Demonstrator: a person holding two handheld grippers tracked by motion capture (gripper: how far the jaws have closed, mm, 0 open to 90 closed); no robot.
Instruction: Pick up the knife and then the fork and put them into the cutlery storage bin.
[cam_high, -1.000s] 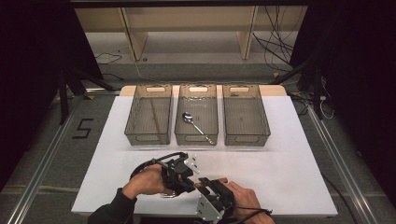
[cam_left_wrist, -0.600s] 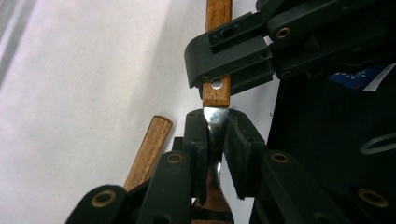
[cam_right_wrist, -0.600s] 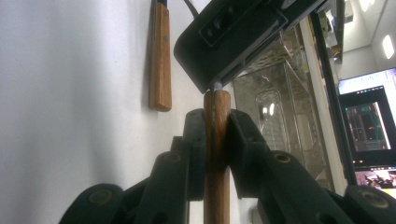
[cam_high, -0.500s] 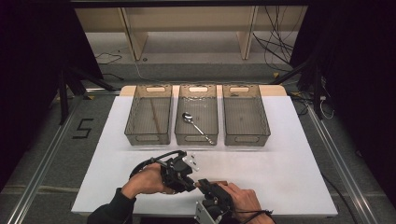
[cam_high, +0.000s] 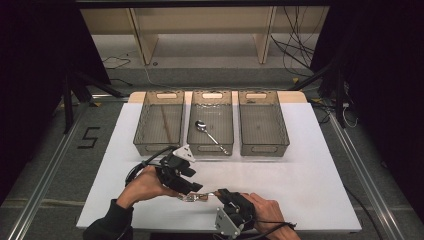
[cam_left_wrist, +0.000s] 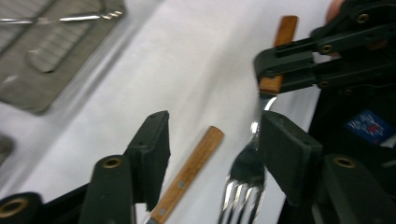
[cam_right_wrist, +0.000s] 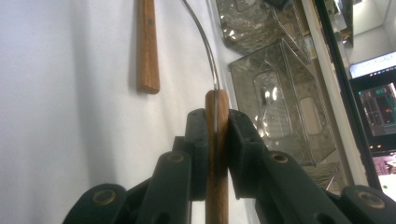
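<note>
A fork (cam_high: 201, 196) with a wooden handle hangs just above the white table (cam_high: 300, 175) between both grippers. My right gripper (cam_right_wrist: 216, 116) is shut on its handle (cam_right_wrist: 216, 154), and it sits near the front edge in the high view (cam_high: 221, 194). My left gripper (cam_left_wrist: 215, 135) has just been opening; the fork's tines (cam_left_wrist: 243, 191) lie between its jaws, close to the right pad, with a gap at the left pad. In the high view it (cam_high: 194, 188) is left of the fork. A second wooden-handled utensil (cam_left_wrist: 189, 170) lies flat on the table under the left jaws.
Three clear bins stand in a row at the back of the table: left (cam_high: 150, 148), middle (cam_high: 212, 149) and right (cam_high: 263, 149). A metal spoon (cam_high: 210, 135) lies in the middle one. The table's front edge is just below both hands.
The left gripper's jaws have spread apart off the fork's tines, and that hand has drifted up and to the left. The right gripper keeps its grip on the handle, barely moving.
</note>
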